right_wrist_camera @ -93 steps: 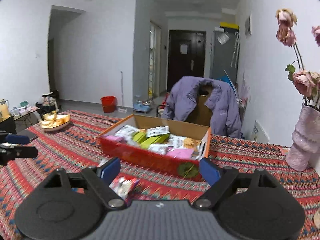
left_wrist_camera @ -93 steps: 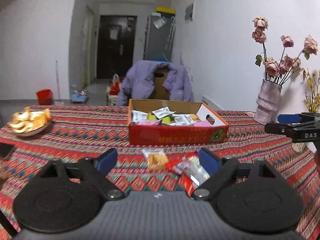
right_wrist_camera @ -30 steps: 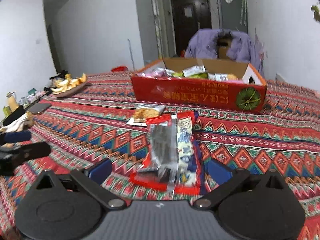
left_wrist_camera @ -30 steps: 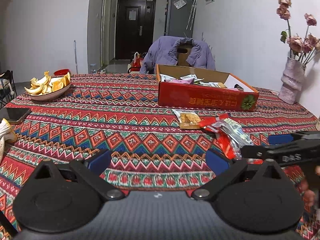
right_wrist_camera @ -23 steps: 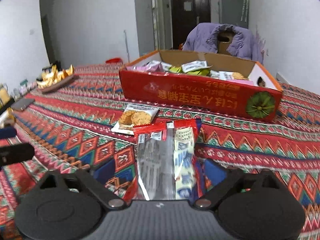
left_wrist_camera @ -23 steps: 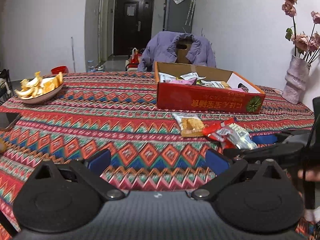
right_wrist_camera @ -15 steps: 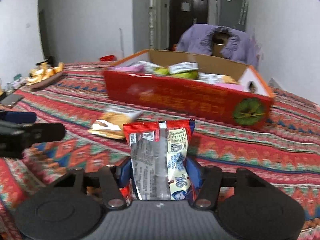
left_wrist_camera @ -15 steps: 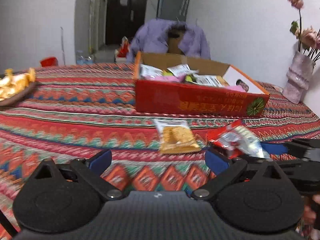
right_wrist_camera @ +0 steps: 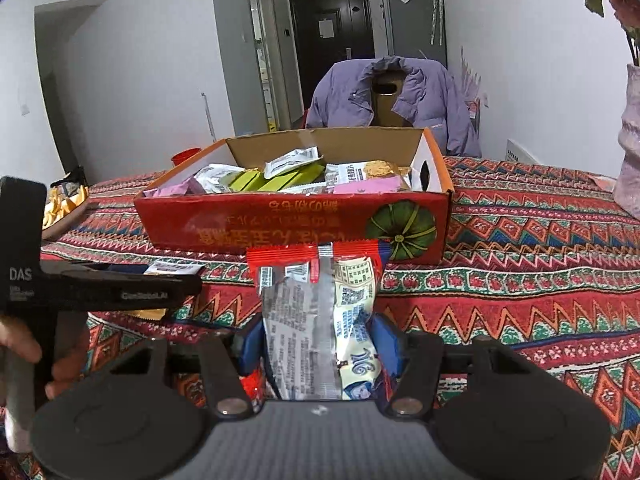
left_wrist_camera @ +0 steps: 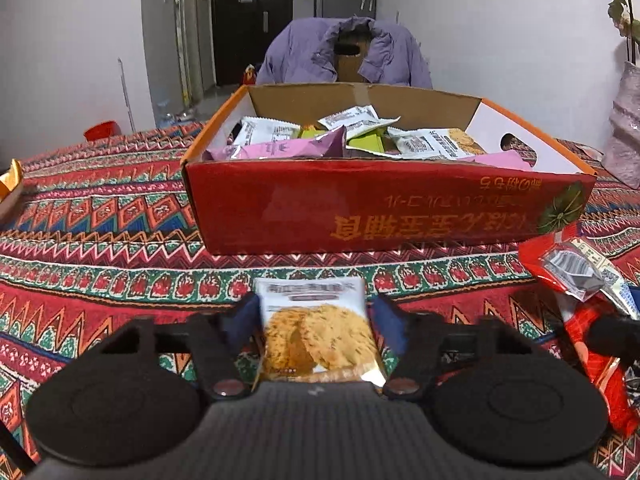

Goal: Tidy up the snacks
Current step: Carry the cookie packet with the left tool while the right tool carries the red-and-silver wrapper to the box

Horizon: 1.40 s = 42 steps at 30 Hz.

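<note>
Left wrist view showed the left gripper, its jaws just drawn in, with the cracker packet between the blue pads and apparently pinched, flat on the tablecloth just short of the red box. Right wrist view showed the right gripper clamped on 1 red-and-silver wrapper, its top edge standing upright before the same box. Both packets seemed gripped by their near ends, probably so they could be carried over the low front wall. The cracker packet was white, printed with a golden round biscuit; the wrapper was crinkled foil with red seams.
</note>
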Tool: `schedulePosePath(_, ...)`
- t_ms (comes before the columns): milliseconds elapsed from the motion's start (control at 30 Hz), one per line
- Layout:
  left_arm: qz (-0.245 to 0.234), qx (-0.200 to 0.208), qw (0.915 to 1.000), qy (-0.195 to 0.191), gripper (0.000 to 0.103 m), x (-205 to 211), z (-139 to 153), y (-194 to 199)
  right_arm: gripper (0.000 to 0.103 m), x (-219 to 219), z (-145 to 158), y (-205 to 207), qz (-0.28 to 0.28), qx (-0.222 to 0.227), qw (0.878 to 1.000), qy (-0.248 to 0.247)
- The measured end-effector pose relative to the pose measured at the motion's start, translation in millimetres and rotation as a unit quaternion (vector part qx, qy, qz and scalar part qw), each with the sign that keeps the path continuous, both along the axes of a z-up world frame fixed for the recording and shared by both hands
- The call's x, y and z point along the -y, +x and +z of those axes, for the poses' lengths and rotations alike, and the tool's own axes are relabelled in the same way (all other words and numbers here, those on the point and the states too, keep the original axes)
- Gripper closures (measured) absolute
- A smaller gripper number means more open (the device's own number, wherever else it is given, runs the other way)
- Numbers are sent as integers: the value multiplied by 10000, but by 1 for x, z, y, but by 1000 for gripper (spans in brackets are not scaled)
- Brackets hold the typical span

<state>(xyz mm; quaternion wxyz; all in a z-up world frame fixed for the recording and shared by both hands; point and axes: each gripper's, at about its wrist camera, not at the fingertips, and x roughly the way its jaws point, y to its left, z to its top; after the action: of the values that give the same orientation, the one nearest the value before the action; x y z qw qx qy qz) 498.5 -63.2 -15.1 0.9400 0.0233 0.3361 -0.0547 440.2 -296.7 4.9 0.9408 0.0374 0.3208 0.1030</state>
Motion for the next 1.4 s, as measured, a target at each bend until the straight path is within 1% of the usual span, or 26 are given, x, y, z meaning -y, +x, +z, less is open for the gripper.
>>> schedulePosePath(67, -24, -14, 10000, -16, 50, 0, 1, -1, 47, 0, -2, 3, 6, -20, 10000, 56)
schedulePosePath(167, -42, -42, 10000, 28, 56, 1, 3, -4, 47, -1, -3, 2, 1, -23, 10000, 57)
schedulePosePath(233, -62, -72, 10000, 22, 58, 0, 7, -8, 47, -2, -1, -1, 21, 8, 10000, 43)
schedulePosePath(300, -66, -14, 10000, 27, 59, -1, 13, -17, 47, -3, 5, -7, 47, 60, 10000, 48)
schedulePosePath(400, -101, 200, 9997, 62, 59, -3, 29, -37, 47, -4, 16, -20, 71, 172, 9998, 38)
schedulePosePath(467, -96, 354, 9993, 25, 59, -4, 42, -57, 48, -4, 23, -32, 81, 246, 9997, 42)
schedulePosePath(633, -80, 637, 9975, -283, 59, -17, 73, -118, 48, -8, 45, -69, 207, 450, 9988, 23)
schedulePosePath(767, 1, 882, 9958, -244, 59, -26, 89, -171, 48, -11, 60, -105, 330, 631, 9975, 1)
schedulePosePath(867, 16, 1007, 9945, -290, 59, -31, 100, -204, 49, -12, 66, -128, 381, 700, 9968, -36)
schedulePosePath(1033, 42, 1330, 9904, -382, 59, -35, 117, -248, 51, -12, 76, -160, 420, 858, 9954, -9)
schedulePosePath(1133, 54, 1410, 9892, -397, 59, -37, 122, -261, 54, -12, 79, -172, 445, 909, 9949, -15)
schedulePosePath(1267, 42, 1434, 9886, -452, 59, -38, 124, -268, 55, -14, 81, -181, 458, 937, 9945, -62)
schedulePosePath(1400, -9, 1529, 9873, -431, 59, -37, 128, -270, 55, -13, 89, -186, 419, 1076, 9933, -87)
